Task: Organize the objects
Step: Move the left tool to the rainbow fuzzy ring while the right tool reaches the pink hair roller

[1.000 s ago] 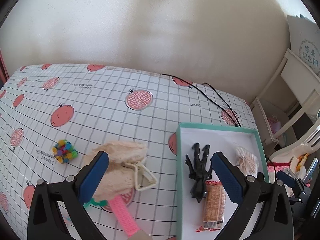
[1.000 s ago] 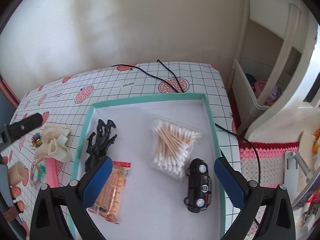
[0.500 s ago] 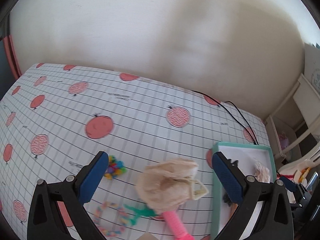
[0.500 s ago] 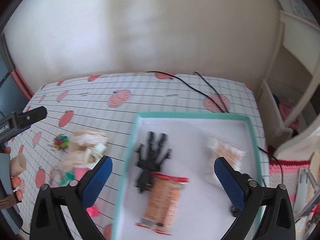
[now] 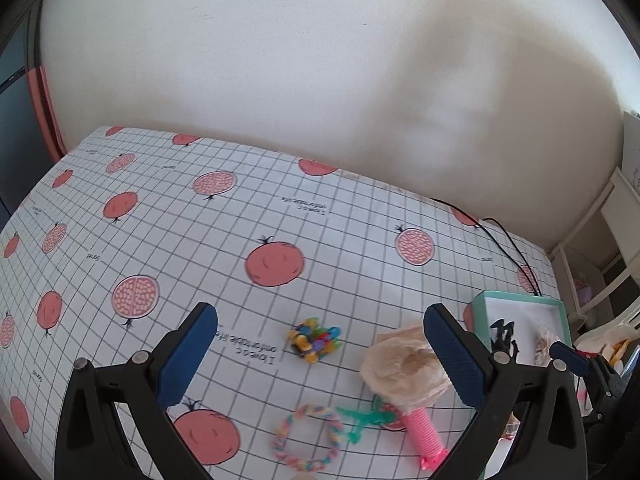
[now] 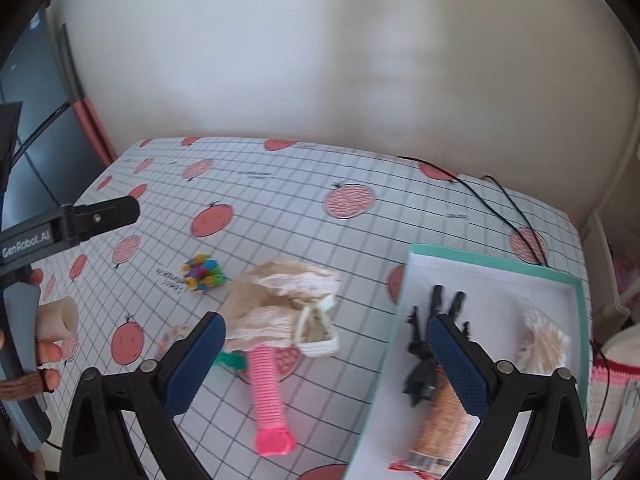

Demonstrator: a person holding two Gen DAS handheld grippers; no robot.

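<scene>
So I'm holding my left claw [image 5: 320, 354] over the surface [image 5: 340, 240], the one with the grid-and-pomegranate cloth, and it's gaping wide with nothing between the pads. Right under the gap I'm seeing the little multicolour bead cluster [image 5: 314, 339], and closer to me the pastel braided bracelet [image 5: 307, 438], a bit blurry. Just right of that bracelet there's a green plastic thing [image 5: 362, 420], can't really tell what it is. The beige cloth pouch [image 5: 404, 372] is sitting near my right pad, lying over the top end of the pink ribbed handle [image 5: 424, 432].

My right claw [image 6: 326, 364] is also spread wide and gripping nothing. It's hovering over the boundary between the loose stuff and the teal-rimmed tray [image 6: 496, 266]. The pouch and its white plastic clip [image 6: 318, 330] are lying just left of the tray, apart from its rim. In the tray I'm looking at the black toy figure [image 6: 424, 344], an orange snack packet [image 6: 438, 436] touching its lower end, and a bag of cotton swabs [image 6: 542, 338] further right, all a bit smeared.

A black cable [image 6: 500, 200] is running across the far corner.
</scene>
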